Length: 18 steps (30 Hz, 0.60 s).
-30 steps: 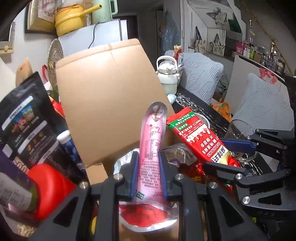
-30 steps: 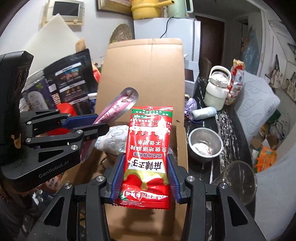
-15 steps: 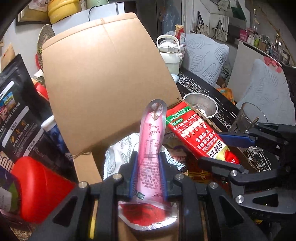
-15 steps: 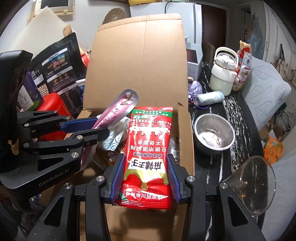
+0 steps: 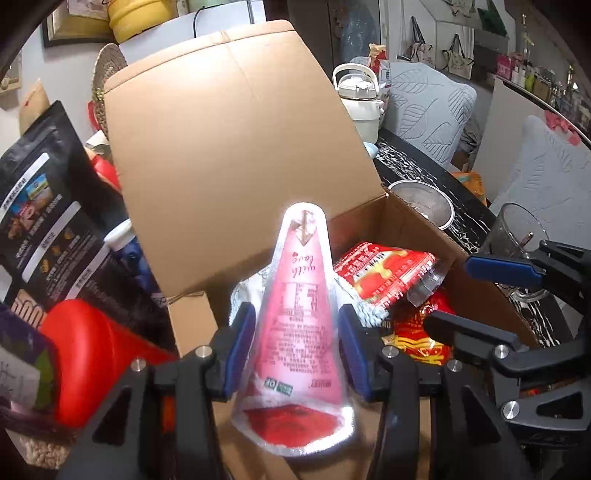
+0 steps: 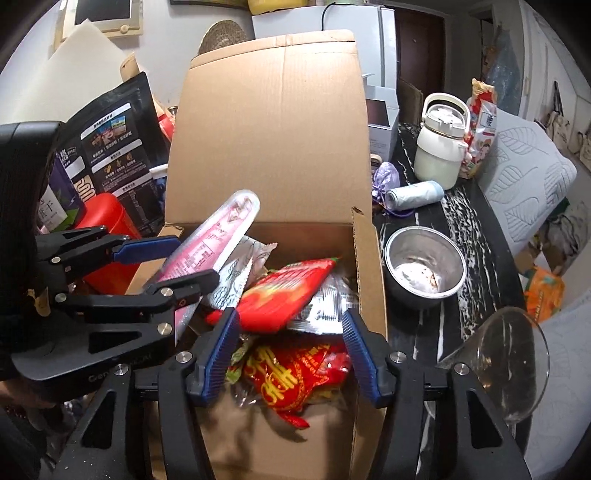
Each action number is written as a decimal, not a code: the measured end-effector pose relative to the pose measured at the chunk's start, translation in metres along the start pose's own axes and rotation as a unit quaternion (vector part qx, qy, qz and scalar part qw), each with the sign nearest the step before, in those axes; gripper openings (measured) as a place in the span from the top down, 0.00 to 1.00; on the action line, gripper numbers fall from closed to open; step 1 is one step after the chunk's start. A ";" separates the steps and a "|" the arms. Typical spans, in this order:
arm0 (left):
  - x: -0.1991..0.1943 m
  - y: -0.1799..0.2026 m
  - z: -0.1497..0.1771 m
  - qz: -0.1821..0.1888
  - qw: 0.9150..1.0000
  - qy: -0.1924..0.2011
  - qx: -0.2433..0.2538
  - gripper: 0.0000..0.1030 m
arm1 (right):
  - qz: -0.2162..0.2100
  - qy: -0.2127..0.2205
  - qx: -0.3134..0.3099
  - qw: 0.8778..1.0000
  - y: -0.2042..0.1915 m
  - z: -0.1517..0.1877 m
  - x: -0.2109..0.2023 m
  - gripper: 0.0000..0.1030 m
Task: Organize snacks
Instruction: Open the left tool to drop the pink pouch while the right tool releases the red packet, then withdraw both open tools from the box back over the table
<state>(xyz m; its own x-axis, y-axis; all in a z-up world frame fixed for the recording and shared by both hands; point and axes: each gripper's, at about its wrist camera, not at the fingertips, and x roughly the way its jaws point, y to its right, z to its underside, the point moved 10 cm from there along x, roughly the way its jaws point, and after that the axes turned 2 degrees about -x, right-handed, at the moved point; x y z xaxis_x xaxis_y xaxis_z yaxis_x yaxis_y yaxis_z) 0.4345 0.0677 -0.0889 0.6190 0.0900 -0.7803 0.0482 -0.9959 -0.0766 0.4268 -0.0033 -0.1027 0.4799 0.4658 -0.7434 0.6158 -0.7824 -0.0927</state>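
Over the cardboard box (image 6: 266,122), both grippers' fingers spreading, pink pouch (image 5: 301,306) between left fingers (image 5: 240,347), red packet (image 6: 284,295) loose only in right view

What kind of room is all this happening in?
Most likely a lived-in home, a kitchen or dining corner. A fridge stands at the back, a white kettle and steel bowl sit on the dark table, with cushioned chairs alongside.

Steel bowl (image 6: 424,269), glass (image 6: 506,362), white kettle (image 6: 441,147) on dark table (image 6: 480,236).
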 end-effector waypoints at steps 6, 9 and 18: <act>-0.024 0.000 0.008 -0.008 1.000 0.020 -0.001 0.22 | 0.010 0.006 0.004 1.000 -0.002 0.012 -0.022 0.44; -0.040 0.000 0.014 -0.012 0.999 0.030 0.002 0.22 | 0.022 0.012 0.005 1.000 -0.003 0.021 -0.037 0.42; -0.087 0.013 0.028 -0.001 0.998 0.056 0.005 0.22 | 0.031 0.030 0.019 0.999 -0.012 0.043 -0.083 0.42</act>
<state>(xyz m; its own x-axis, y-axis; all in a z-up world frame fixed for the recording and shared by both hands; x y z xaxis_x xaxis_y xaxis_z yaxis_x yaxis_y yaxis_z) 0.3594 0.0474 -0.0399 0.7030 0.0897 -0.7055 0.0418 -0.9955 -0.0849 0.3531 -0.0501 -0.0685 0.5536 0.4391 -0.7076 0.5606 -0.8248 -0.0732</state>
